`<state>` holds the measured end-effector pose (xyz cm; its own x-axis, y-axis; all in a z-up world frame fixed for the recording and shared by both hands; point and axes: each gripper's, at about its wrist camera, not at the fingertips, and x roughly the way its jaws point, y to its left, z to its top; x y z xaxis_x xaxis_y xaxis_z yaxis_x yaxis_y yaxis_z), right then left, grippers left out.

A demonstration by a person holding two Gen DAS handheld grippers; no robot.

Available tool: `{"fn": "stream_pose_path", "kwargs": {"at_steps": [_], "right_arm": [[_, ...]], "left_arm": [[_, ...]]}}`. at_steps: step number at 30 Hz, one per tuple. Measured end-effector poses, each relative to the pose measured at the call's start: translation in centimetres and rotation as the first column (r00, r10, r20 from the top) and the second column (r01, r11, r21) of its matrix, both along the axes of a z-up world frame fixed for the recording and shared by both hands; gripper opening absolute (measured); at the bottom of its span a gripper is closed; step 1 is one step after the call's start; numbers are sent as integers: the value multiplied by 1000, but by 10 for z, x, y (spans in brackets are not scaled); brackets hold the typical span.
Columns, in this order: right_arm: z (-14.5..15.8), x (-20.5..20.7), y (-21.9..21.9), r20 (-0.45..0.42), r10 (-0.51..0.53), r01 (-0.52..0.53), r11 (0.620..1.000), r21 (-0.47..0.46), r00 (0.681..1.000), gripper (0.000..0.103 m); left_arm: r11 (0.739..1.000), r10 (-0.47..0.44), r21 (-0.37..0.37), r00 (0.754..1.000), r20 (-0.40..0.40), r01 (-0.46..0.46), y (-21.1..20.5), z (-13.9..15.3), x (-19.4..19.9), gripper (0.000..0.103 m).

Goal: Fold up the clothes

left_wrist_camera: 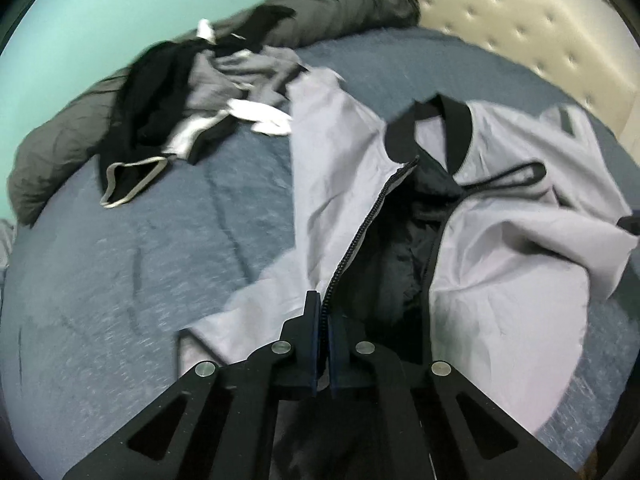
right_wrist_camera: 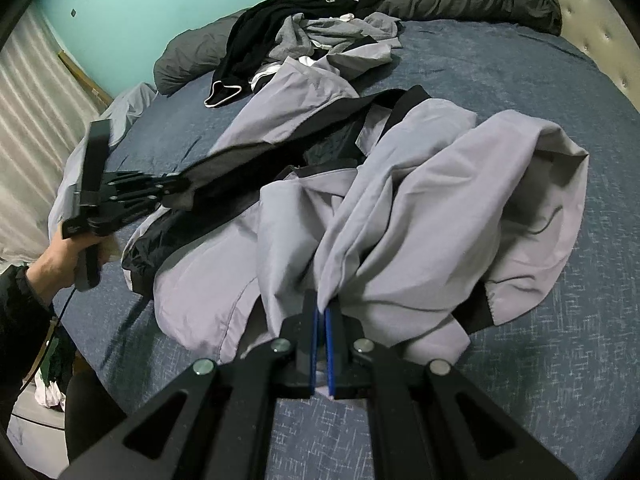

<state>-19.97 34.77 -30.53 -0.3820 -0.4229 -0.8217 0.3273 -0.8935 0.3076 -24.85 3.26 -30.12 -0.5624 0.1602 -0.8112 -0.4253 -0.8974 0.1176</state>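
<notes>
Currently your left hand-held gripper (left_wrist_camera: pixel 323 307) is clamped on the zipper edge of the grey jacket (left_wrist_camera: pixel 500 280), near its lower front opening. Your right hand-held gripper (right_wrist_camera: pixel 322 312) is closed on a bunched fold of the same jacket, a sleeve part by the look of it. The jacket lies unzipped and crumpled on the blue bed (left_wrist_camera: pixel 120 280), black collar (left_wrist_camera: pixel 452 120) toward the cream headboard (left_wrist_camera: pixel 520 16). Beyond the jacket, a pile of black and grey clothes (left_wrist_camera: pixel 180 92) sits against the dark duvet (left_wrist_camera: pixel 340 4). Your left hand (right_wrist_camera: pixel 64 256) shows left of the jacket.
</notes>
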Motion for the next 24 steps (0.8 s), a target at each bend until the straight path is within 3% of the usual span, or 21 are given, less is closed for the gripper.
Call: {"fn": "stream_pose_path", "kwargs": {"at_steps": [6, 9, 15, 20, 22, 24], "right_arm": [[16, 14, 7, -28, -17, 17, 1000, 14, 999, 3], [23, 21, 11, -38, -26, 27, 999, 23, 999, 3], [25, 31, 8, -13, -15, 16, 998, 66, 1000, 3], [20, 26, 10, 20, -33, 30, 993, 113, 999, 6], [27, 22, 15, 4, -60, 59, 993, 107, 998, 14], [38, 17, 19, -24, -78, 80, 991, 108, 997, 29]], "left_arm": [[996, 76, 40, 996, -55, -73, -61, 52, 38, 3], [995, 96, 21, 993, -63, -95, -86, 62, 64, 3], [985, 172, 17, 985, -10, -172, -131, 49, 100, 3], [980, 190, 37, 977, 96, -195, -132, 25, 105, 6], [981, 186, 40, 976, 110, -192, -127, 21, 107, 14], [979, 189, 58, 975, 116, -197, -125, 23, 106, 35]]}}
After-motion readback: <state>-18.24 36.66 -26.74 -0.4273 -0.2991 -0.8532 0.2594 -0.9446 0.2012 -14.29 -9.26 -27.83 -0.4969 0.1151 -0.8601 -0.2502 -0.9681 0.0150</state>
